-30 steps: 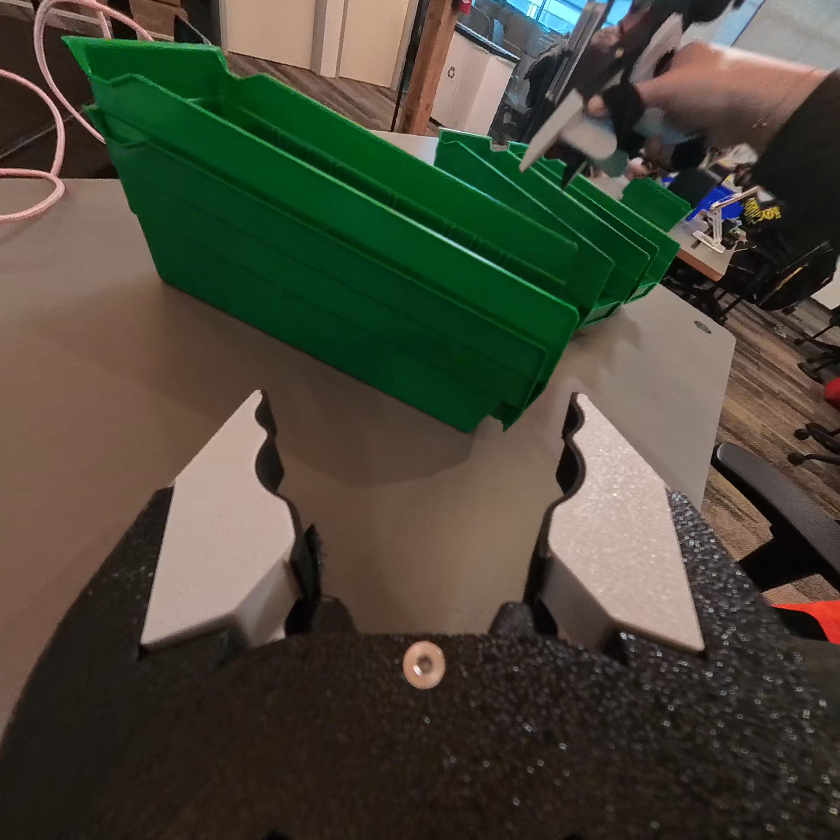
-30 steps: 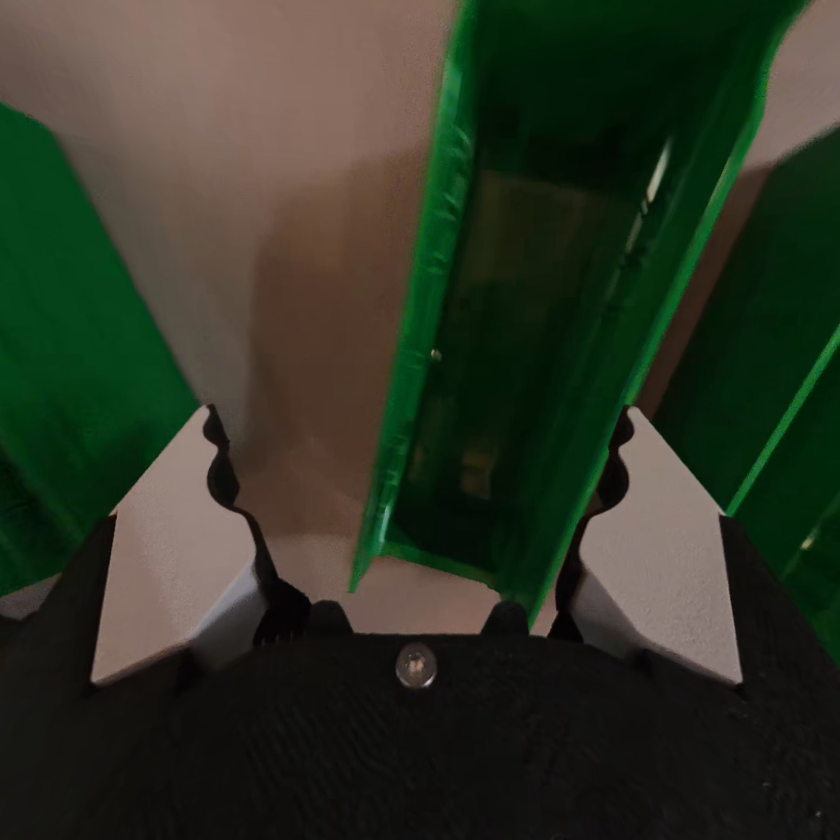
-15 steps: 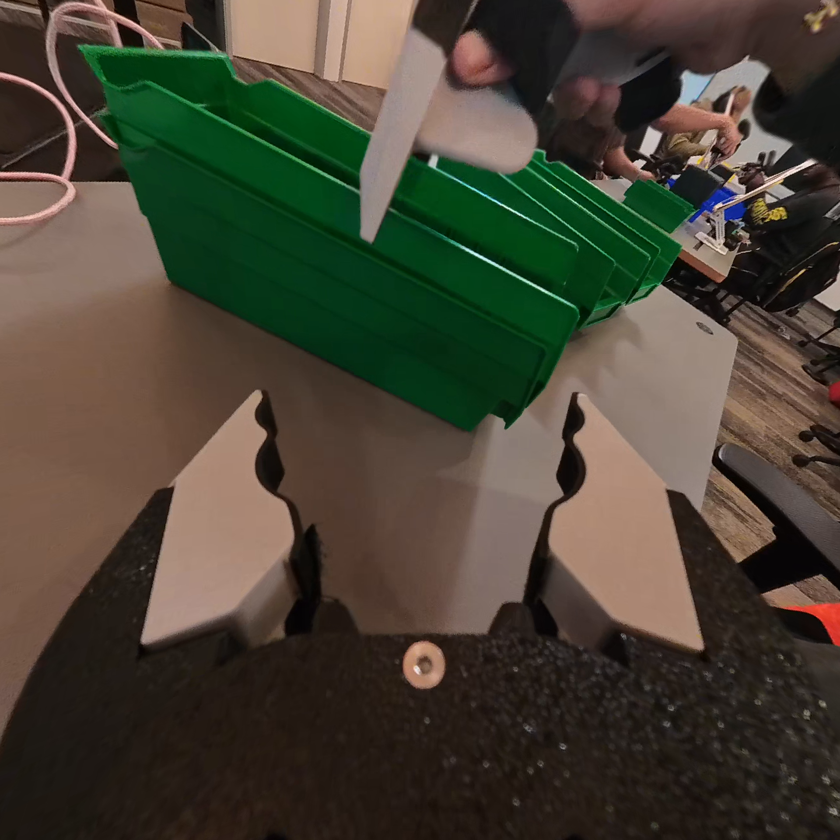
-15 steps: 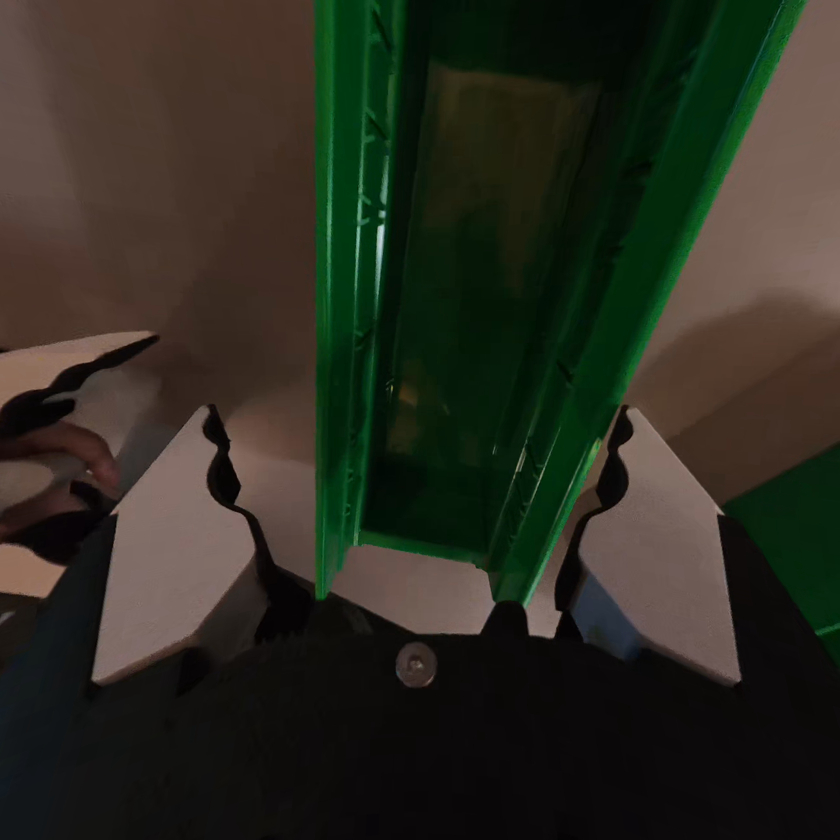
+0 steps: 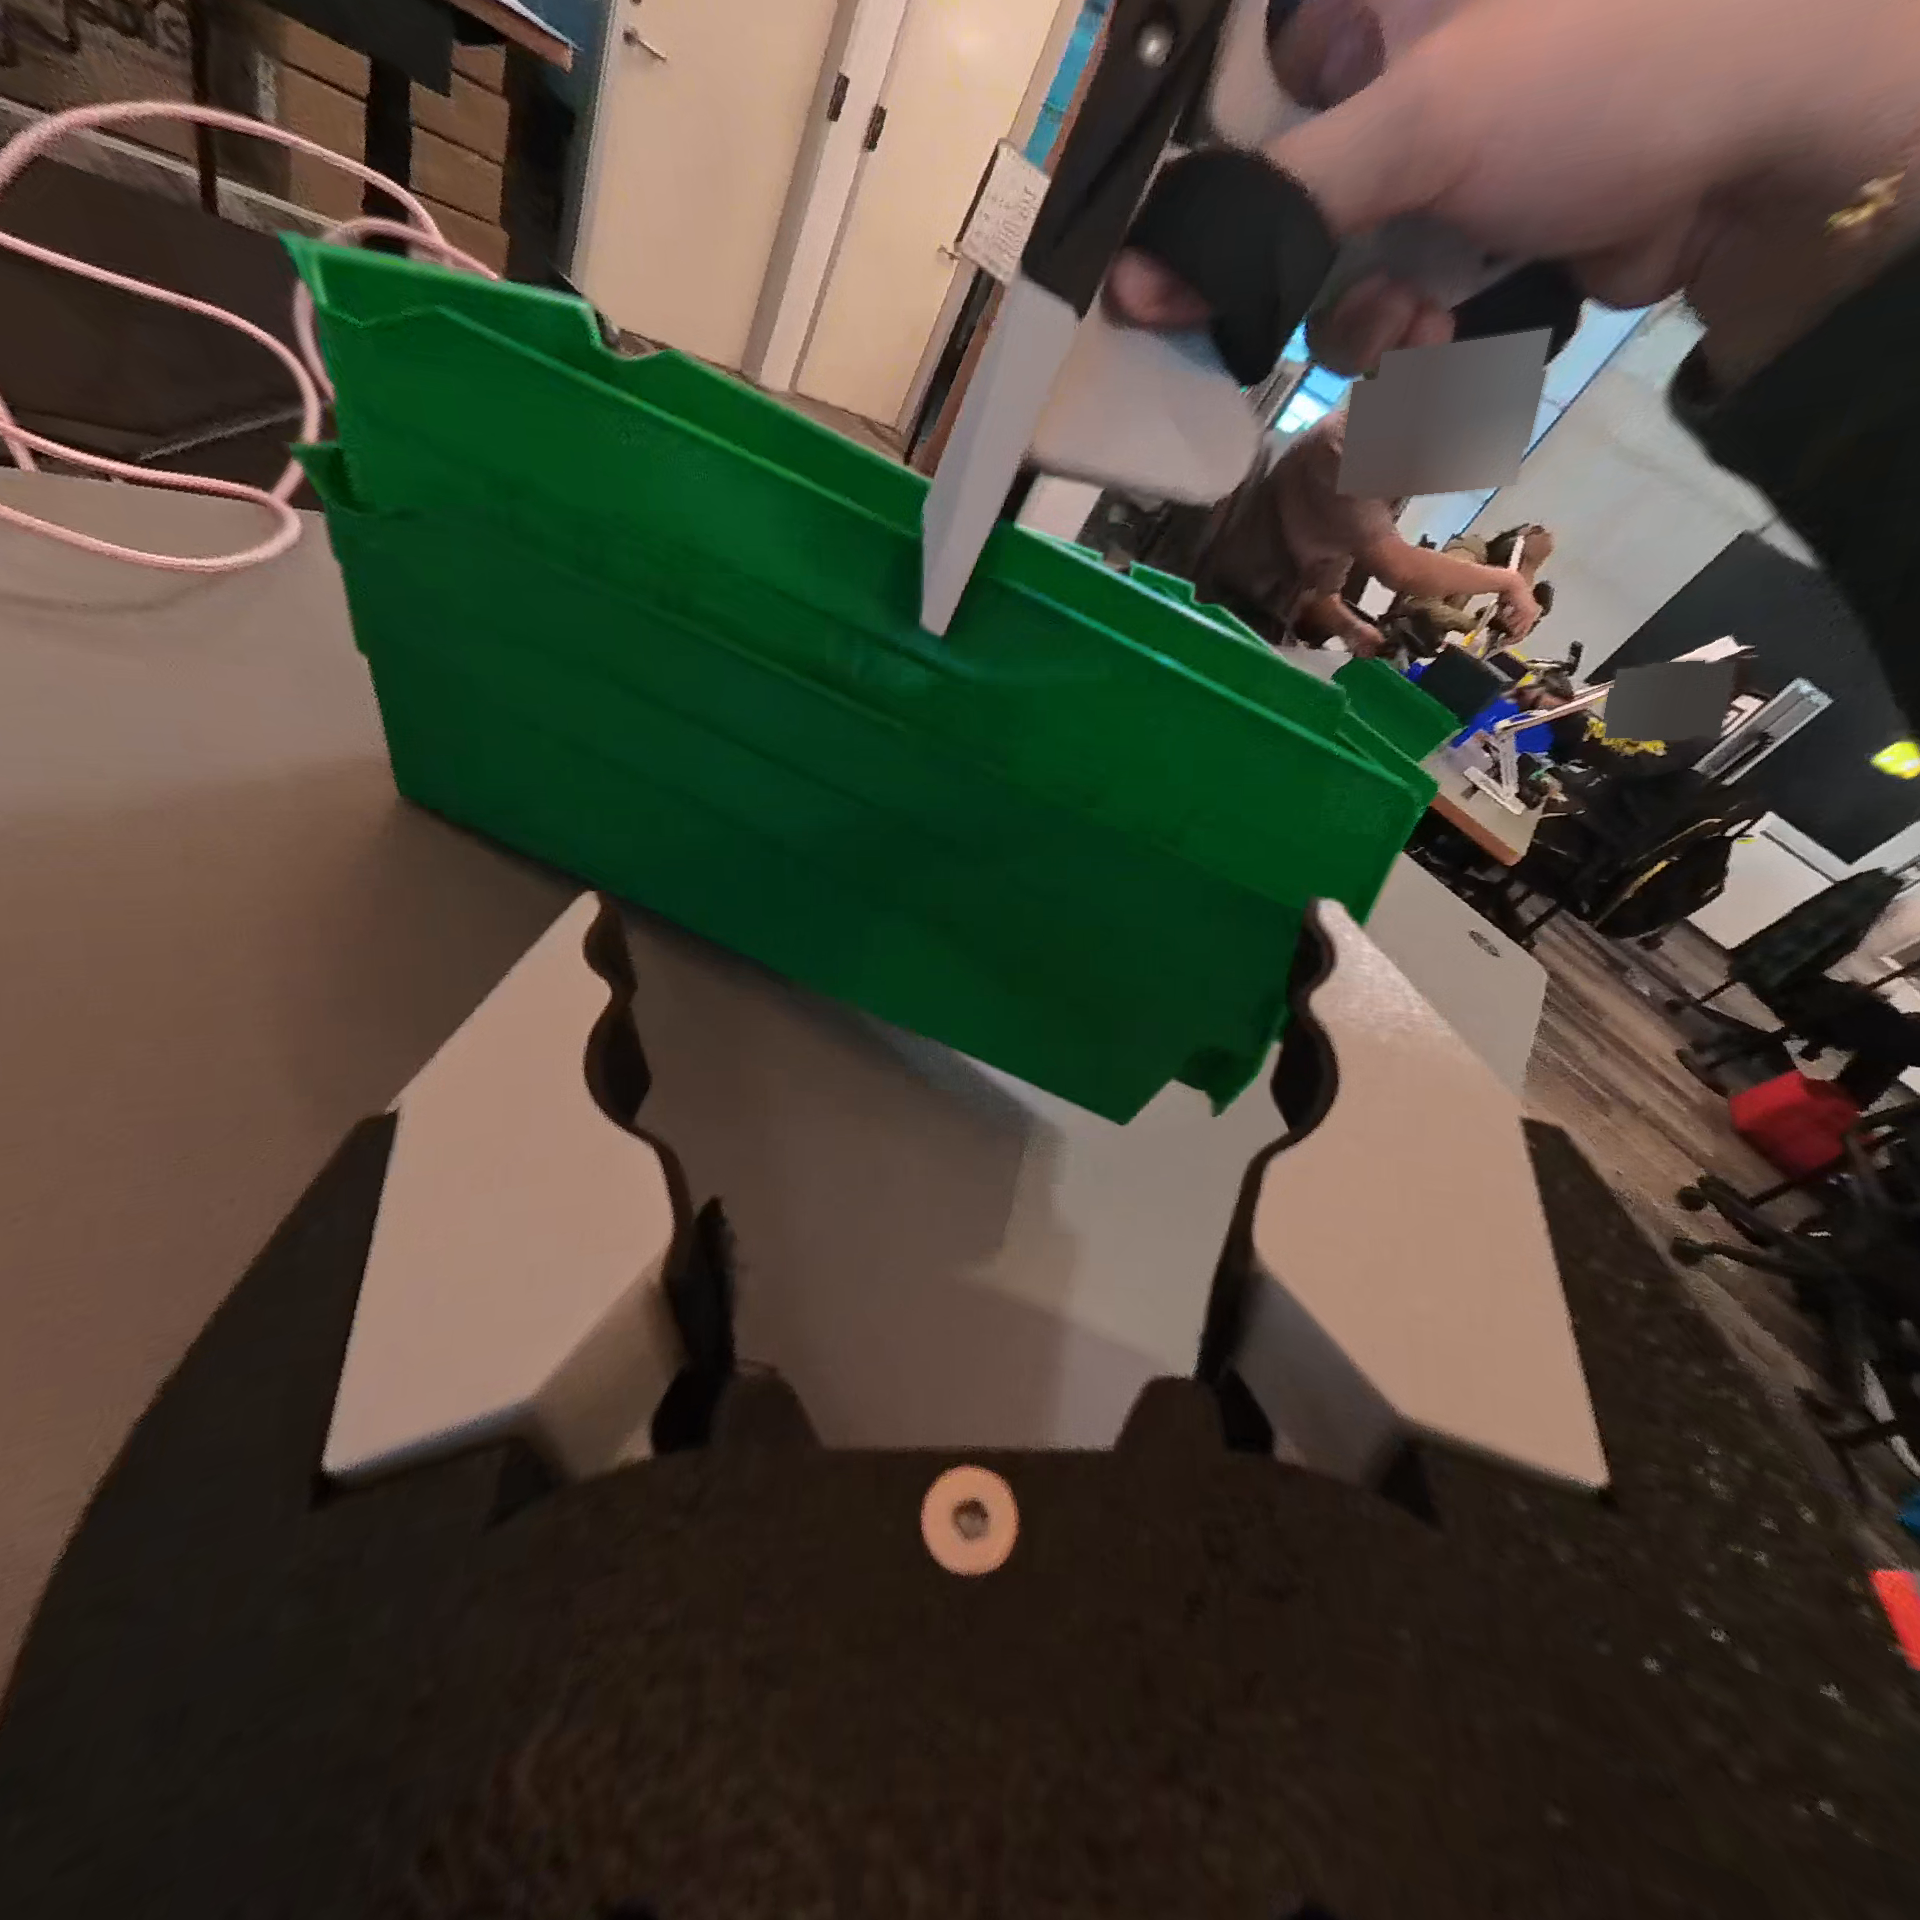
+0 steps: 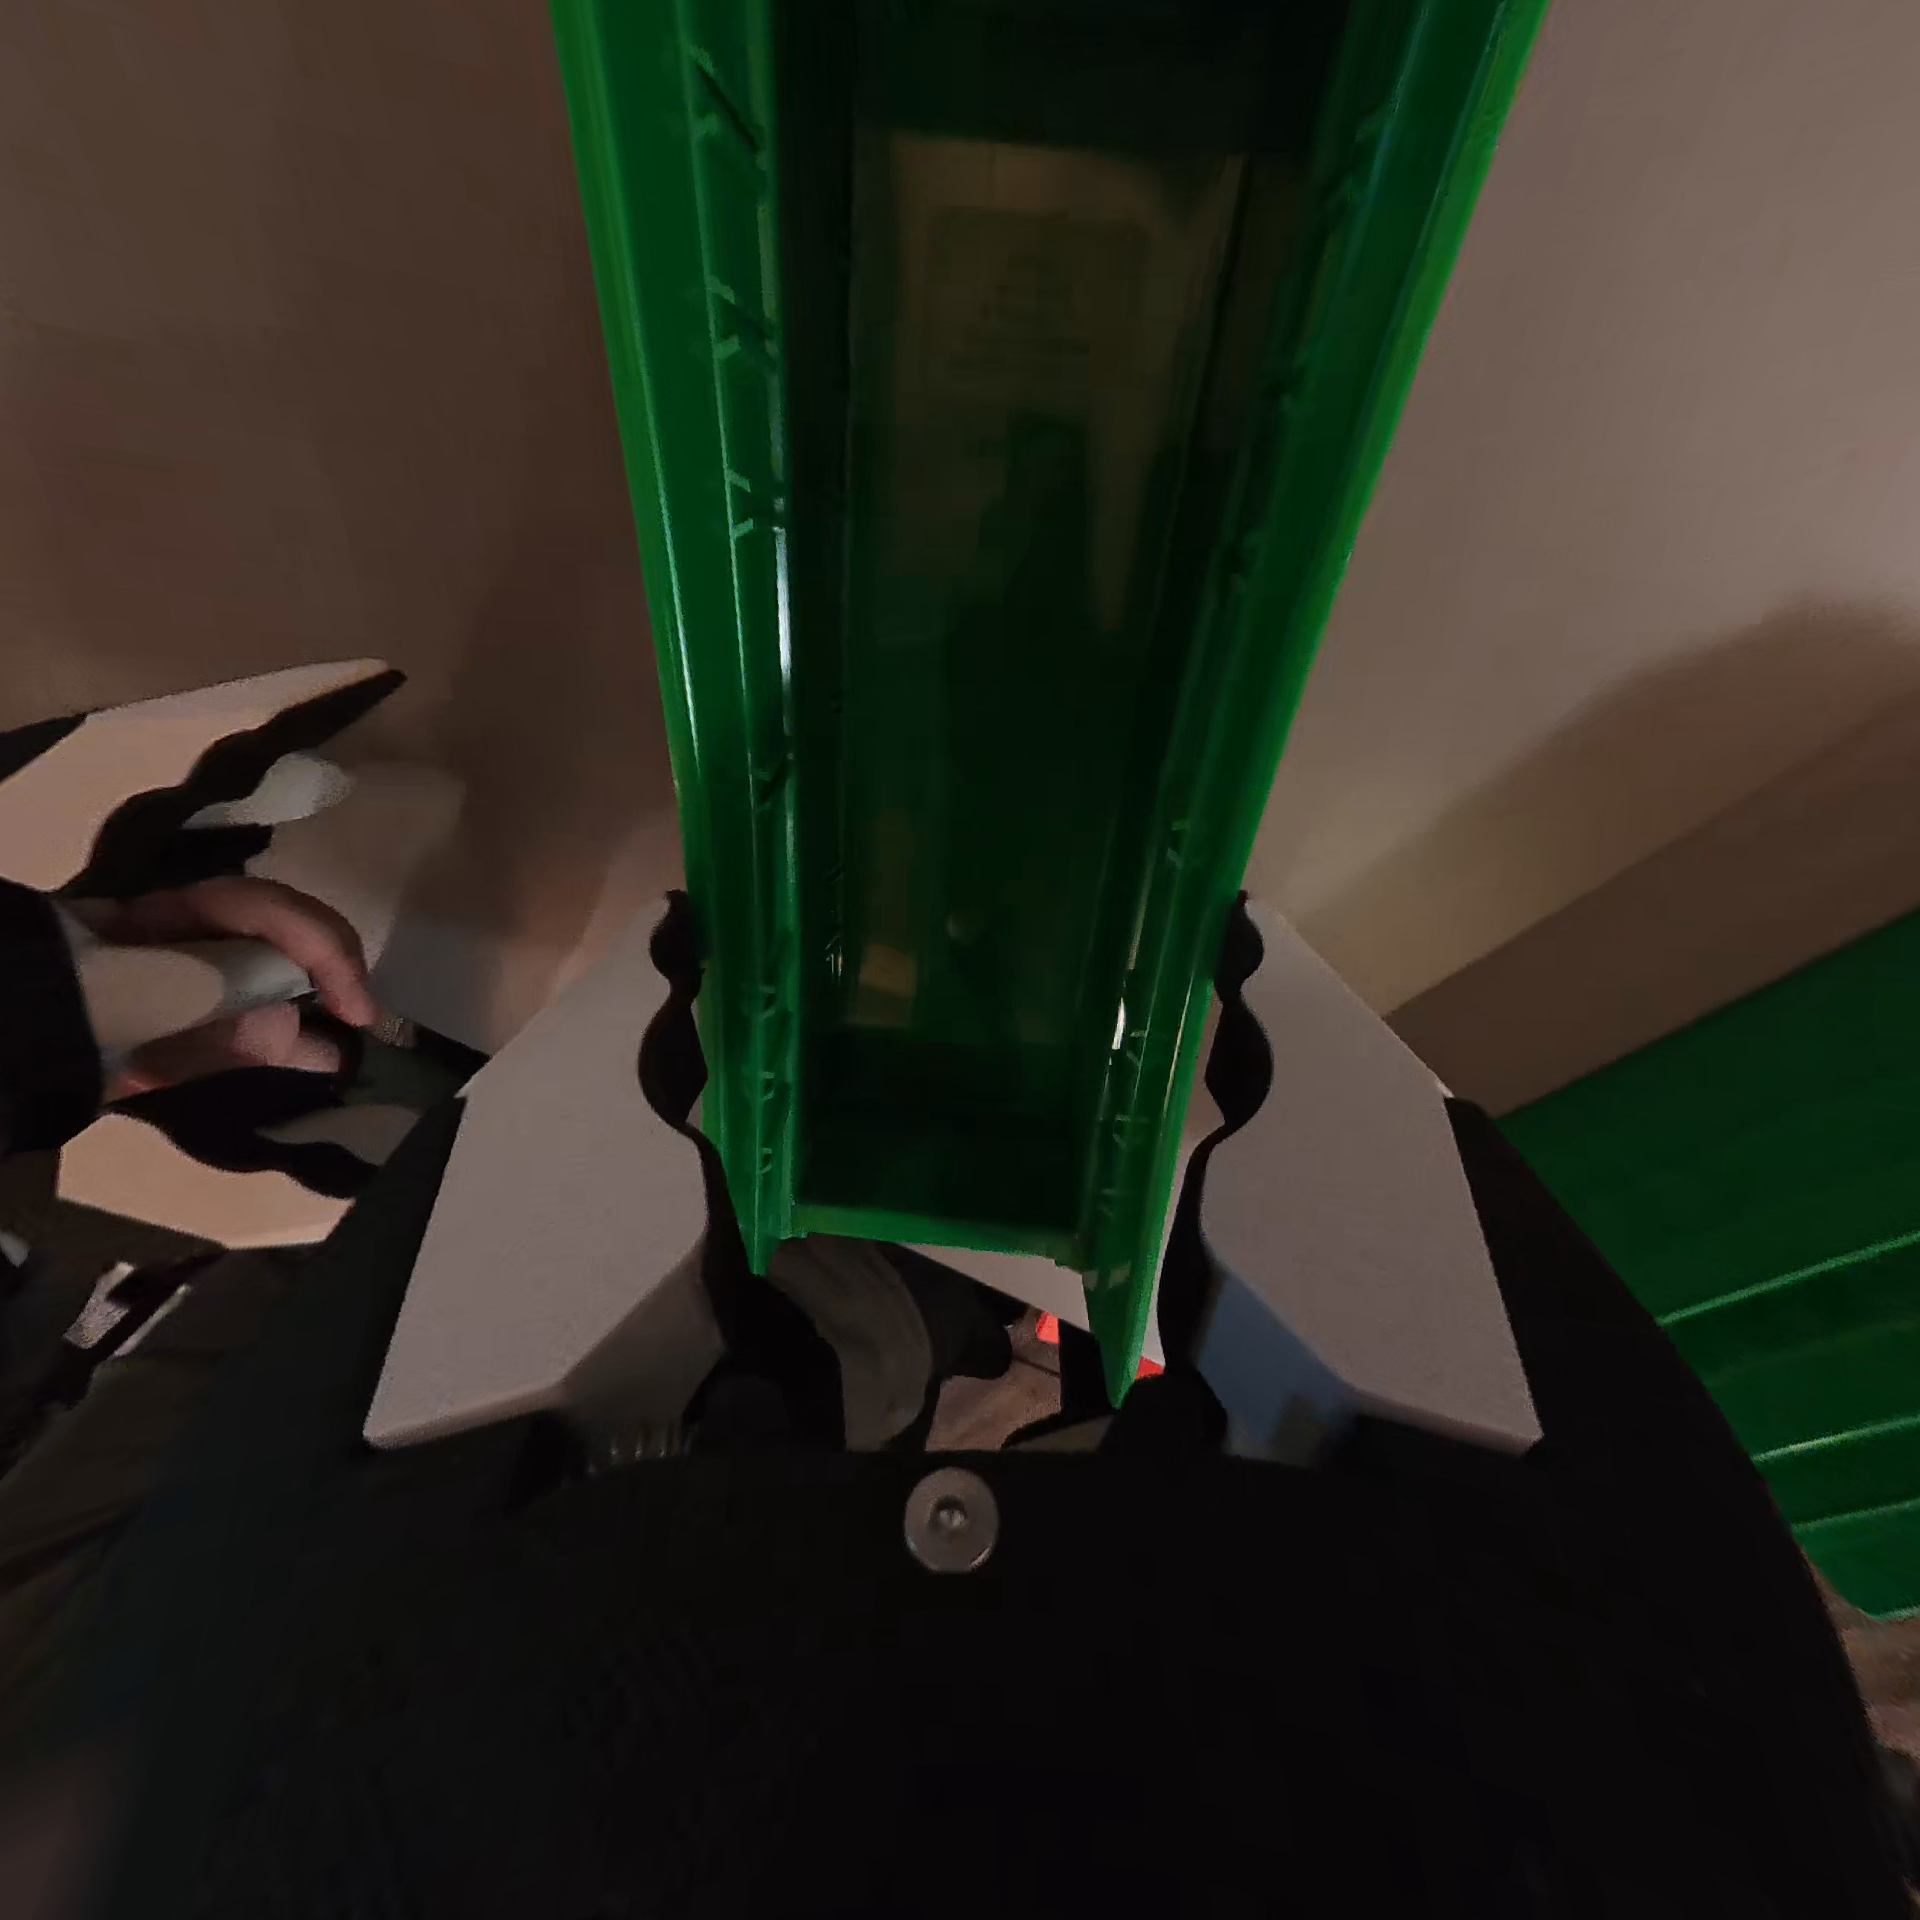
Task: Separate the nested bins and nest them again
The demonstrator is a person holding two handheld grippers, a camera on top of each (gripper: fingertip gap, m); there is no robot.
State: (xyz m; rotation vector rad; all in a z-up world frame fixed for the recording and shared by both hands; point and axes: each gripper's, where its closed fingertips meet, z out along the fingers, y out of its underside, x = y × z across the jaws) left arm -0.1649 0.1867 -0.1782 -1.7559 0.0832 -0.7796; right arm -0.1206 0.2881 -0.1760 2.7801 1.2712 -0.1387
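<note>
Grey tabletop filled the lower half of the left wrist view, with an office of desks and chairs behind it at the right edge. At the bottom of that frame the left gripper stood with its jaws spread wide and nothing between them, its tips just short of the near wall of the nested green bins, which sat on the table across the middle of the frame, rims stepped one inside another. Above them, at upper centre, the right gripper came down from a hand in the upper right corner, one grey finger reaching to the rim of the top bin.

From the right wrist view, the right gripper had its jaws pressed inward on a narrow green bin that ran up the centre of the frame, each finger touching an outer side wall near the bin's end. More green bins lay at the right edge. At the left edge the left gripper appeared blurred, held by a hand. A pink cable looped over the table's far left corner in the left wrist view.
</note>
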